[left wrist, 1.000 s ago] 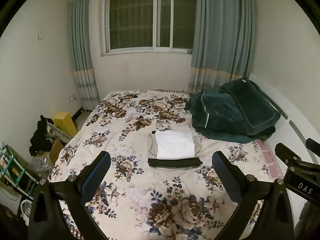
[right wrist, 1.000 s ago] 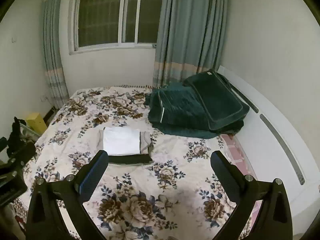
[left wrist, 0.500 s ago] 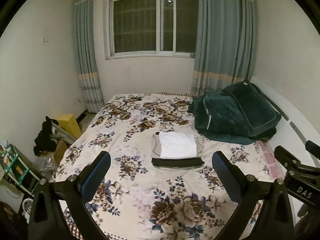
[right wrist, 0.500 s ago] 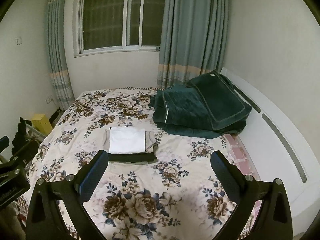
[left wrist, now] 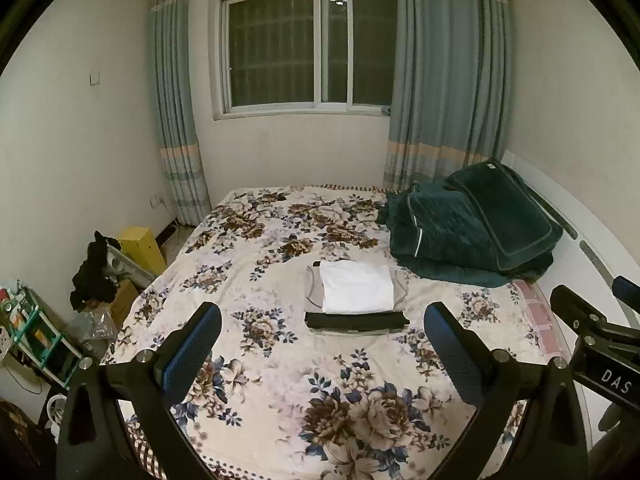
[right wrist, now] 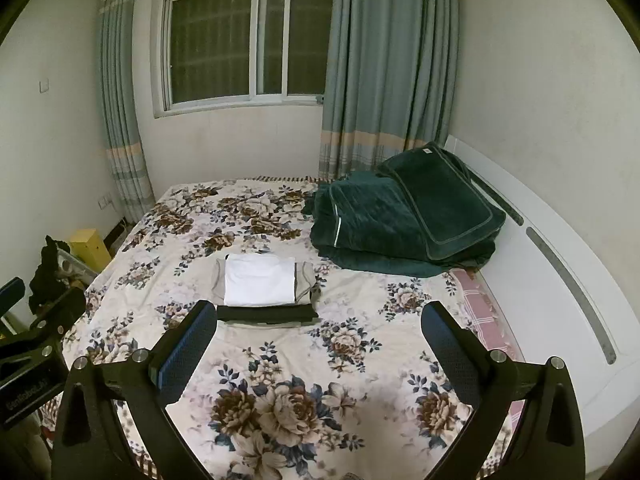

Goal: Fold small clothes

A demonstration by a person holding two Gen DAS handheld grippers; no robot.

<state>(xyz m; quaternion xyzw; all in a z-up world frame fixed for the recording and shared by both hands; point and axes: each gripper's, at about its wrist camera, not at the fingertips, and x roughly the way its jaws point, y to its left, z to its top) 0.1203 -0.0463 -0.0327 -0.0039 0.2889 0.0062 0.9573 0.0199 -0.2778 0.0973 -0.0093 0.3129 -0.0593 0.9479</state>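
Grippers first, bottom of frame: left gripper (left wrist: 322, 348) jaws spread wide, nothing between them, touching nothing; right gripper (right wrist: 318, 344) same, wide apart and empty, hanging over the floral bed cover (left wrist: 280, 392); mid-frame, stack of folded clothes (left wrist: 354, 300) lies flat on the bed, white piece (right wrist: 259, 282) on top, grey under it, dark one at the near edge; no loose garment visible, so folding looks finished as far as I can judge; upper right, green quilt (right wrist: 400, 220) bundled by the headboard, apart from the stack.
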